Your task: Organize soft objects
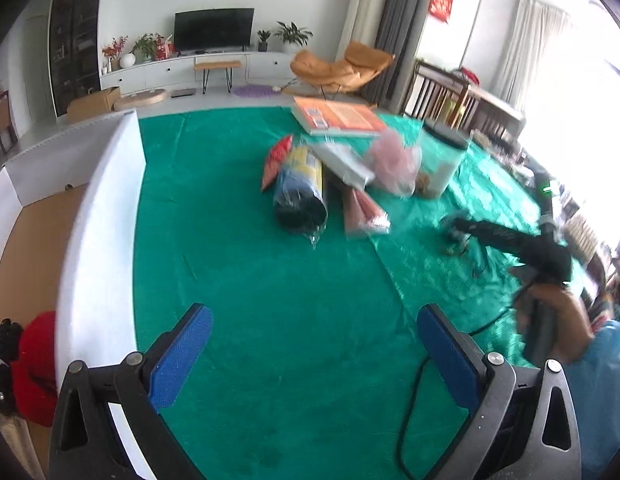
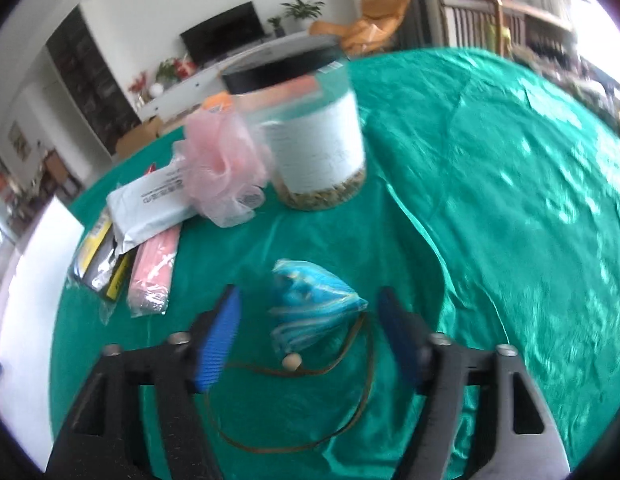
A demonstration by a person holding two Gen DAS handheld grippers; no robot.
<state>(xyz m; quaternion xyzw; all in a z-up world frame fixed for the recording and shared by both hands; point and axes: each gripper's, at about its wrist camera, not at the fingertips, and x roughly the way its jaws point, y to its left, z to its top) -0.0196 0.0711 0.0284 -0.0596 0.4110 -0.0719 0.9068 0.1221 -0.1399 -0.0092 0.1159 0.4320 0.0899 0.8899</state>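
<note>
The bench [image 2: 489, 200], under a wrinkled green cloth, carries everything. At its left edge stands a white-walled box [image 1: 106, 208], with something red [image 1: 34, 364] lying inside; that is likely where soft things go, though this is a guess.

At the far middle sits the pile: a clear jar [image 2: 310, 128] with a dark lid, a pink mesh puff [image 2: 222, 168] leaning on it, a pale mailer bag [image 2: 150, 208], a pink flat pack [image 2: 154, 272] and a yellow-and-dark wrapped roll [image 1: 300, 188].

The relation that counts: the small blue cloth pouch [image 2: 310, 308] lies directly ahead of the right tongs [image 2: 310, 336], between the two blue pads [image 2: 218, 340], nearer than the pile. Its long axis seems to run from far-left to near-right, roughly across the gap. The pads stand wide apart and grip nothing; whether they touch the pouch cannot be told, for the view is blurred.

The left tongs [image 1: 313, 356] are likewise spread wide and empty, over bare cloth beside the box, well apart from the pouch. The right is plainly the nearer.

A brown cord [image 2: 349, 360] with a wooden bead [image 2: 290, 362] loops from the pouch toward the near side, partly behind the tongs; it may trail when lifted.
</note>
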